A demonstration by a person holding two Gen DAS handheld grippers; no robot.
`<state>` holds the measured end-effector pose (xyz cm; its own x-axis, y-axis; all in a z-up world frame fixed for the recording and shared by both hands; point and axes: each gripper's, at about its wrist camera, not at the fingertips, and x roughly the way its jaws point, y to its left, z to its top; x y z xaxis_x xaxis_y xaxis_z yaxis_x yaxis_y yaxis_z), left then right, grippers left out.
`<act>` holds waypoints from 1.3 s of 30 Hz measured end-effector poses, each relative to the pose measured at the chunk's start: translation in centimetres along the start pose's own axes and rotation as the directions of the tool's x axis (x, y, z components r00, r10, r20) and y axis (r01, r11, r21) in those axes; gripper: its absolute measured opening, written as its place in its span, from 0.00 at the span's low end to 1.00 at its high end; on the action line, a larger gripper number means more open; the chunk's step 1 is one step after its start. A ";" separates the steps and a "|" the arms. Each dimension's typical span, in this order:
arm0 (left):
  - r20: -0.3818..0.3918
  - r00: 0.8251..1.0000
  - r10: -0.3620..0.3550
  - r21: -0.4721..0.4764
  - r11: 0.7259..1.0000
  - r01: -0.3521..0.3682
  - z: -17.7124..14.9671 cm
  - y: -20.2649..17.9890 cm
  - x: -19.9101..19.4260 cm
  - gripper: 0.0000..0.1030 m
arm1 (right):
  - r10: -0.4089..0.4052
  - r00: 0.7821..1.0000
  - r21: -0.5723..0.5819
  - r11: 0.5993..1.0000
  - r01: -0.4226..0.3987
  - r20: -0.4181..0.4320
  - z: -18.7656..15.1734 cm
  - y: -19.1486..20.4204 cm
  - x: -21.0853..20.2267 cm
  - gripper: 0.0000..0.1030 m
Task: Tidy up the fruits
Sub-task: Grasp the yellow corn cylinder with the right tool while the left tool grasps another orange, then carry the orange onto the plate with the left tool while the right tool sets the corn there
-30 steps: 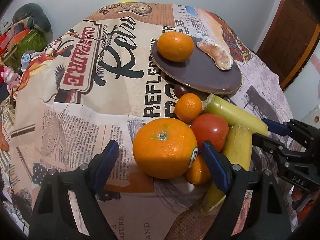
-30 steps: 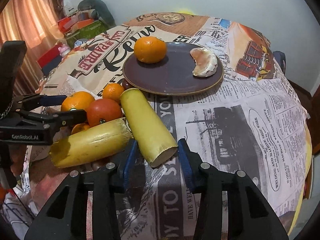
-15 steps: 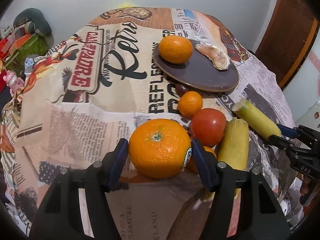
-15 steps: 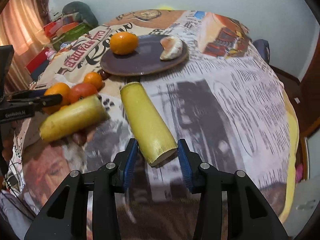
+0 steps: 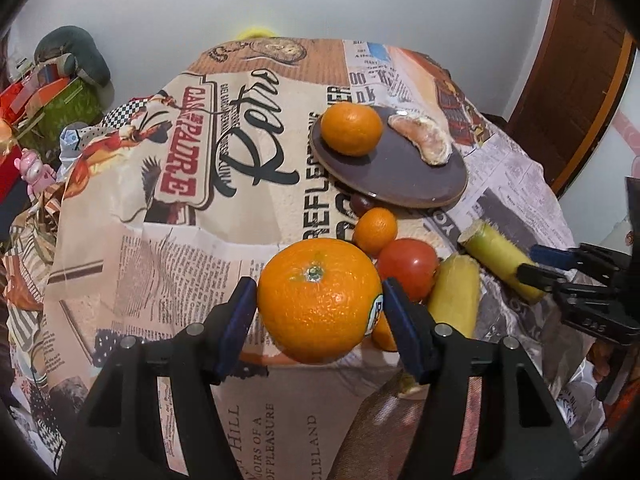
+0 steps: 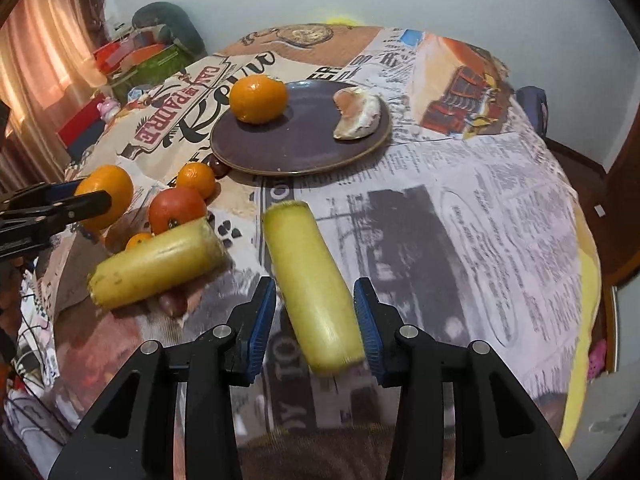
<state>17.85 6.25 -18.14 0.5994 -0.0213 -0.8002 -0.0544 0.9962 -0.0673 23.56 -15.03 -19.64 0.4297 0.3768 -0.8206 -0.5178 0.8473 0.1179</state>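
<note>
My left gripper (image 5: 316, 312) is shut on a large orange (image 5: 319, 300) with a sticker, held just above the table's near edge. My right gripper (image 6: 316, 320) has its blue pads around a yellow-green cane piece (image 6: 310, 280); a small gap shows at the left pad. It holds the piece apart from the pile. A second cane piece (image 6: 156, 266), a red tomato (image 6: 178, 210) and small oranges (image 6: 196, 180) lie at the left. A brown plate (image 6: 300, 148) carries an orange (image 6: 259, 98) and a peeled segment (image 6: 358, 114).
A round table with a newspaper-print cloth (image 5: 168, 208) fills both views. Clutter and boxes (image 5: 44, 96) stand off its left side, a wooden door (image 5: 580, 80) at the right. The cloth's right half (image 6: 500, 220) carries no objects.
My left gripper closed onto the large orange and raised it. My right gripper drew its cane piece right, away from the pile, and lifted it.
</note>
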 end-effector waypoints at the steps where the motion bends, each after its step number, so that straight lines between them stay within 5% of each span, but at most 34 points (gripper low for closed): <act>1: 0.003 1.000 -0.003 0.000 1.000 0.003 0.1 -0.1 -0.1 0.62 | -0.002 1.000 -0.004 1.000 0.002 -0.003 0.2 0.1 0.3 0.36; 19: 0.030 0.999 -0.029 0.013 1.000 0.029 2.0 -1.8 -0.1 0.62 | 0.006 1.000 -0.024 1.000 -0.007 -0.019 1.5 0.4 2.1 0.37; 39: 0.111 0.993 -0.047 0.011 0.999 0.046 6.5 -2.7 -0.7 0.62 | -0.009 0.974 0.068 0.998 -0.006 0.226 5.4 -1.5 -4.7 0.32</act>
<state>22.76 4.11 -13.58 0.6861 -0.0589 -0.7251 -0.0178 0.9951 -0.0977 26.33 -16.07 -12.88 0.5908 0.4437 -0.6738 -0.4689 0.8685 0.1608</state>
